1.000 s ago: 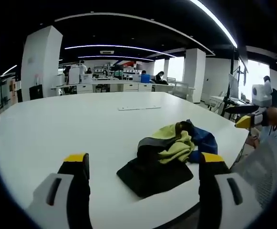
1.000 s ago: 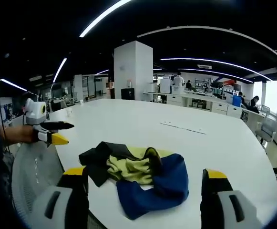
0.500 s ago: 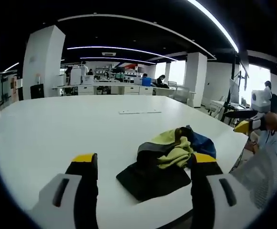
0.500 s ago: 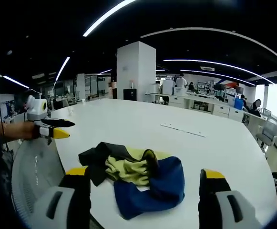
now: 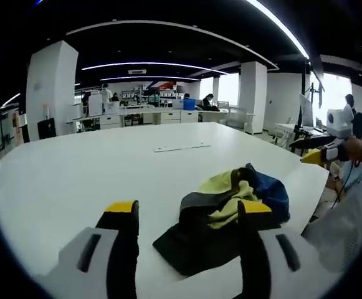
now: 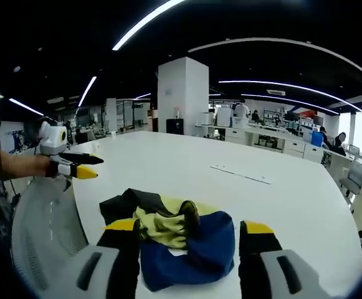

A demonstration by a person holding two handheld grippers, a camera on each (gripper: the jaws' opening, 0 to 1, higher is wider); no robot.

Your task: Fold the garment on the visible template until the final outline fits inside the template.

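The crumpled black, yellow and blue fabric garment point(image 5: 227, 215) is lying bunched on the white round table point(image 5: 75, 180), just ahead of the left gripper point(image 5: 185, 215) and right gripper point(image 6: 186, 233), both hovering part-open, seemingly clear of it.

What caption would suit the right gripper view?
Open right gripper poised over a crumpled garment on a white table.

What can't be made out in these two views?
- Template: none can be made out on the table, either view.
- Garment type: crumpled, both views.
- Garment near edge: behind the left gripper.
- Flat strip: too small to identify.
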